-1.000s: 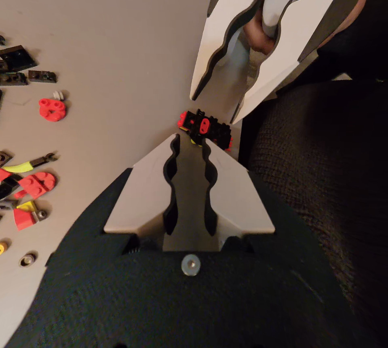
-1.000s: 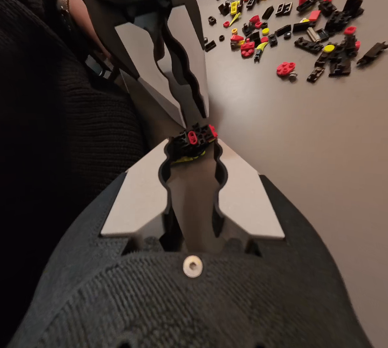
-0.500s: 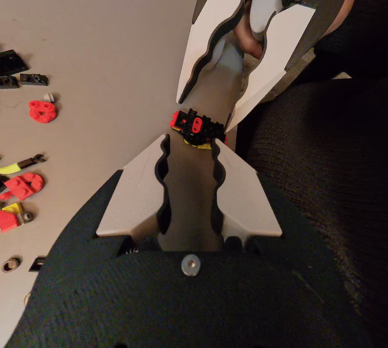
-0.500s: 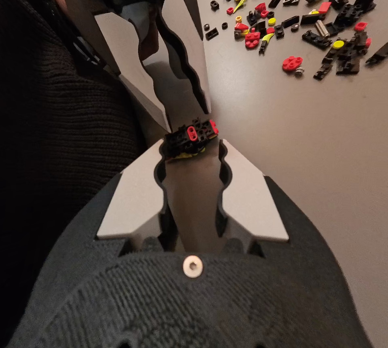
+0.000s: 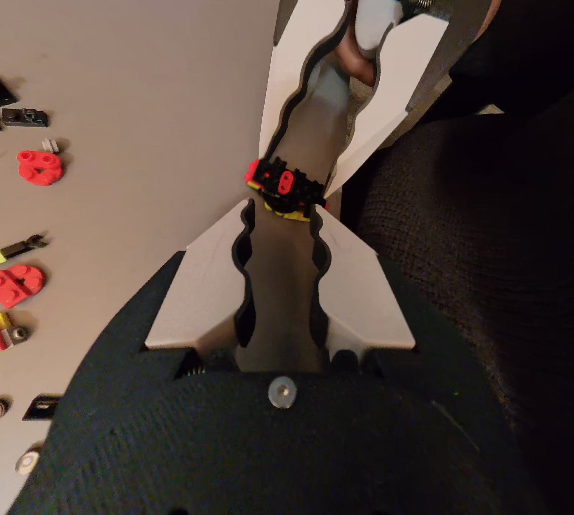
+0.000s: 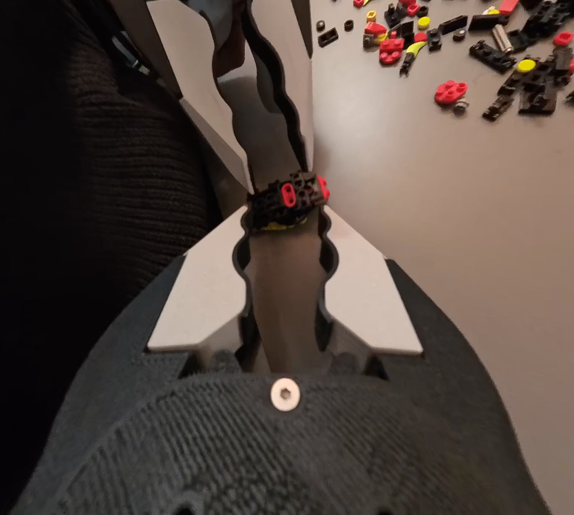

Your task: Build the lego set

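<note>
Both claws meet at a small black-and-red brick model (image 5: 284, 186): right claw (image 6: 284, 214) grips it; left claw (image 5: 281, 209) cannot tell.

Plain, matte grey-beige tabletop (image 6: 435, 220), smooth and bare across the near stretch. Warm, dim indoor light, with soft shadows. Table edge (image 5: 340, 220) along the dark side. No walls or windows shown.

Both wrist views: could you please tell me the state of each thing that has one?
Left gripper: open, one pad clear of the brick assembly.
Right gripper: jaws apart; grip on assembly unclear.
Brick assembly: joined, lying between both grippers' tips.
Loose bricks: scattered, unattached.
</note>
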The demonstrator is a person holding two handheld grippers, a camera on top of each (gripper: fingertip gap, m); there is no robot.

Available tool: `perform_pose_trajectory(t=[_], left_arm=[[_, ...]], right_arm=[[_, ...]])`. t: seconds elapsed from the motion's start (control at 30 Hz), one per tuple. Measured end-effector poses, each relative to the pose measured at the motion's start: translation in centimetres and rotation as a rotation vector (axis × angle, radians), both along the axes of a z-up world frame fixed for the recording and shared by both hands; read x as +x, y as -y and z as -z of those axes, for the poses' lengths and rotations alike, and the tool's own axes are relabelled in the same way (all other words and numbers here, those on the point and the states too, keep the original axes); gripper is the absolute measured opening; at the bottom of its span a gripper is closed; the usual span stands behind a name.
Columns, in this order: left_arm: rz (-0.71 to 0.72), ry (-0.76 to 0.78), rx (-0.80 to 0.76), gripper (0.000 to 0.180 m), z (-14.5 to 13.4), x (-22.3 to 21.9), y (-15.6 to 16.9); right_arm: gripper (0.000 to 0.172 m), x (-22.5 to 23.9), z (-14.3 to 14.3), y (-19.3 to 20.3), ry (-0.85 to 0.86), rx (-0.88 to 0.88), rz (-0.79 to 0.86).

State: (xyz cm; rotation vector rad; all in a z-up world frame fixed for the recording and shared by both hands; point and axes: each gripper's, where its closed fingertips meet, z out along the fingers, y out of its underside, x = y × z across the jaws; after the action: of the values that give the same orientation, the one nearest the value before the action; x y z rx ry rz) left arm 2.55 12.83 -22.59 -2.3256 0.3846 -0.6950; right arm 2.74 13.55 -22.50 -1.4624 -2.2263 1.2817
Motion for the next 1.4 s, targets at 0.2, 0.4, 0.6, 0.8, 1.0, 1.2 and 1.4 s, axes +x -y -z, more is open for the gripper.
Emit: perform_pose_trajectory(t=[0.2, 0.4, 0.6, 0.8, 1.0, 1.2, 1.4], left_arm=[[-0.061, -0.013, 0.017, 0.022, -0.2, -0.4, -0.8], [-0.069, -0.066, 0.05, 0.025, -0.2, -0.6, -1.1], [-0.068, -0.058, 0.05, 0.02, -0.3, -0.5, -1.1], [-0.068, -0.06, 0.051, 0.02, -0.3, -0.6, -1.1], [-0.073, -0.079, 0.074, 0.023, -0.3, -0.7, -1.3], [-0.066, -0.067, 0.074, 0.021, -0.3, -0.6, -1.3], [-0.069, -0.06, 0.07, 0.021, -0.3, -0.7, -1.5]], right_arm=[[0.036, -0.2, -0.1, -0.3, -0.01, 0.016, 0.019], [0.036, -0.4, -0.1, -0.6, -0.013, 0.032, 0.037], [0.035, -0.4, -0.1, -0.6, -0.007, 0.038, 0.044], [0.035, -0.4, -0.1, -0.6, -0.008, 0.042, 0.046], [0.035, -0.4, -0.1, -0.6, 0.0, 0.016, 0.053], [0.035, -0.4, -0.1, -0.7, 0.0, 0.016, 0.054], [0.035, -0.4, -0.1, -0.8, -0.005, 0.023, 0.056]])
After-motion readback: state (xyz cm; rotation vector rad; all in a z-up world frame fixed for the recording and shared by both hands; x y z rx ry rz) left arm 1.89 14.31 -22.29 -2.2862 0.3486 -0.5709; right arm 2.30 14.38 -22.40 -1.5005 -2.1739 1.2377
